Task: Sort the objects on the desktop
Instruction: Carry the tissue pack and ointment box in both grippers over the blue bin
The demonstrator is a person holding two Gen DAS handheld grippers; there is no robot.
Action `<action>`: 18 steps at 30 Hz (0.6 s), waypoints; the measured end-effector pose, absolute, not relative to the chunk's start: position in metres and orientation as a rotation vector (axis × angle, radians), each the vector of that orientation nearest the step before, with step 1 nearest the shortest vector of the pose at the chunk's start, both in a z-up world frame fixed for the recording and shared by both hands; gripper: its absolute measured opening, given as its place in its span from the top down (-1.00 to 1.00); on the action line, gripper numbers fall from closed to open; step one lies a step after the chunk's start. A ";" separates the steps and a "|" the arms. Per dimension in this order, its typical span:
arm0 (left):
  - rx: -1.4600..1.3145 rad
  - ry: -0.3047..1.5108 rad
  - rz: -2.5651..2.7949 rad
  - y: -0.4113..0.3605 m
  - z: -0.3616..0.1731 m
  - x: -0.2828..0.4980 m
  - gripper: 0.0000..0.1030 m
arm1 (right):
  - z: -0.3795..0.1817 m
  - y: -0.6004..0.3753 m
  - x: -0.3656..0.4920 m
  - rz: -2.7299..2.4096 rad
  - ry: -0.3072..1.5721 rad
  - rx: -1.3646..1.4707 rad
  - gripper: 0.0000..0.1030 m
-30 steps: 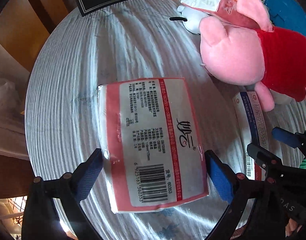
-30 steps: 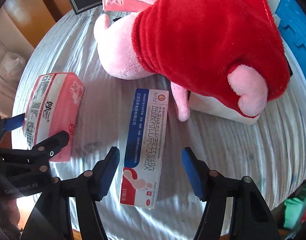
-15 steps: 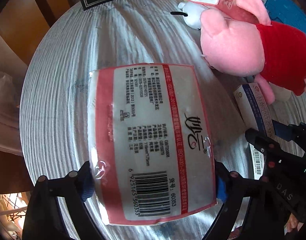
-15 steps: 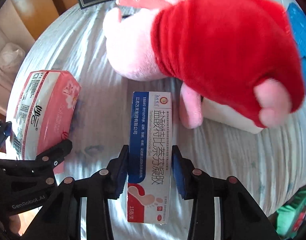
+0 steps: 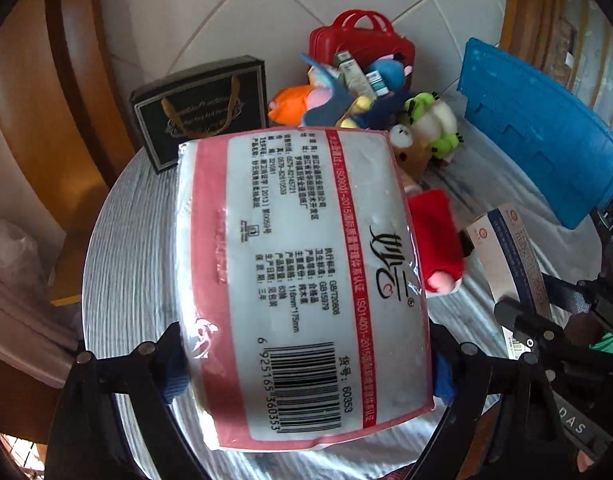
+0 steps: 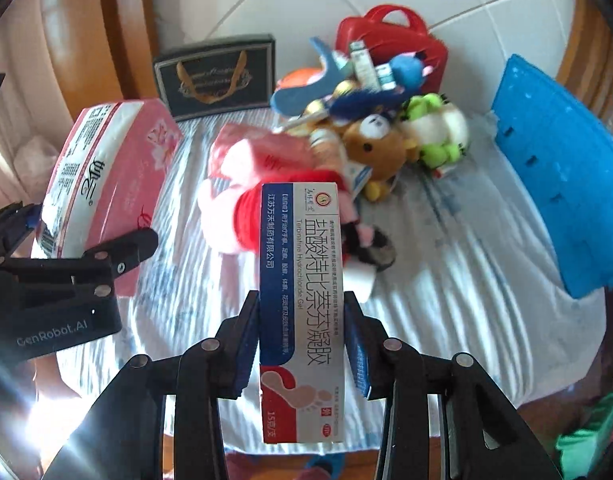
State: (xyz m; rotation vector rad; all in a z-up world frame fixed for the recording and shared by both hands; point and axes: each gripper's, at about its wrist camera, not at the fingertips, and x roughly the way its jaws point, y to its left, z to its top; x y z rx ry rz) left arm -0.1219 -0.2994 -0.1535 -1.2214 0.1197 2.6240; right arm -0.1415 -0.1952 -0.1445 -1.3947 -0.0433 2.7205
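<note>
While my left gripper (image 5: pixel 306 364) clamps the tissue pack (image 5: pixel 302 280) and my right gripper (image 6: pixel 302 344) the ointment box (image 6: pixel 300 308), I see the red case (image 6: pixel 390 36), upper centre, holding small boxes and plush toys (image 6: pixel 370 136).

Left tongs (image 5: pixel 306 364), open a second ago, now clamp the tissue pack (image 5: pixel 302 280) and hold it raised off the worktop (image 5: pixel 138 240); right tongs (image 6: pixel 302 344) have likewise closed on the ointment box (image 6: pixel 300 304) and lifted it

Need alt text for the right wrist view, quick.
The right hand-held gripper clamps a blue-and-white medicine box above the table. Beyond lie a pink pig plush, a toy pile, and a blue bin.
</note>
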 end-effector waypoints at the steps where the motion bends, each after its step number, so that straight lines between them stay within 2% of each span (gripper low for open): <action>1: -1.193 0.125 2.626 -0.287 -0.145 -0.121 -0.77 | -0.133 -0.185 -0.139 2.722 -0.044 -1.345 0.25; 10: -1.019 0.142 2.675 -0.162 -0.092 -0.119 -0.77 | -0.062 -0.072 -0.115 2.770 -0.069 -1.098 0.25; 18: -0.979 0.126 2.708 -0.065 -0.067 -0.136 -0.77 | -0.038 0.032 -0.123 2.818 -0.154 -1.000 0.25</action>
